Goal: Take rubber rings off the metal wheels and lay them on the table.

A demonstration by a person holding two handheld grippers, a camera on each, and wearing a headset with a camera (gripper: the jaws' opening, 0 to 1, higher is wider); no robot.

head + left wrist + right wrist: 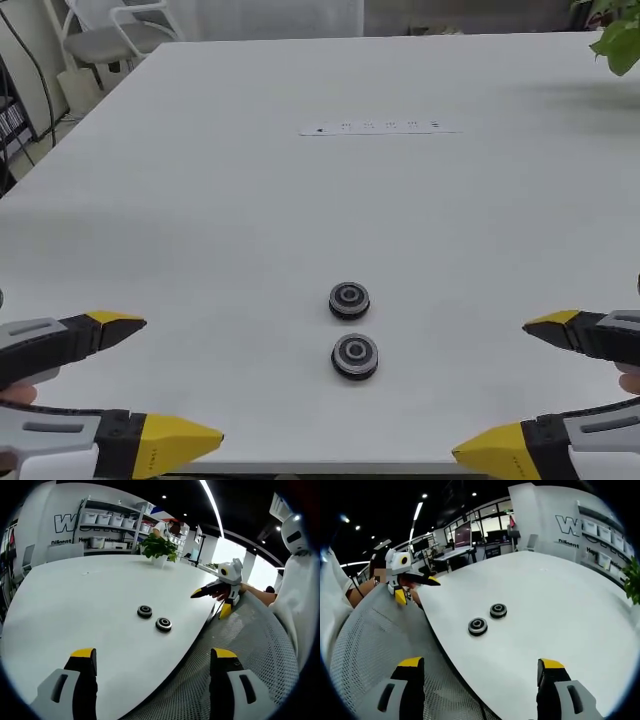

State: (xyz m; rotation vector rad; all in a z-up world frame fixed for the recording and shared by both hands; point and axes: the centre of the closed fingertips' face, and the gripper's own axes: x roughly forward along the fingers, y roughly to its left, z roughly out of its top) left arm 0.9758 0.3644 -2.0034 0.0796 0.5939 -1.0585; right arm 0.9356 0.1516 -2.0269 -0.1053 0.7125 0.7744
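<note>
In the head view the left gripper [183,380] is cut off by the left and bottom edges, and the right gripper [488,391] by the right and bottom edges. The marks on the white strip [380,127] lying on the bench [200,200] are too small to read. The top right corner cuts off a plant [618,35], and the top edge cuts off a chair [115,35].

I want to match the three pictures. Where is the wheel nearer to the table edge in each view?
Head view: nearer wheel, low centre, below the other wheel.
Left gripper view: centre, right of the other wheel.
Right gripper view: centre, left of the other wheel.
Shared landmark: the potted plant.
</note>
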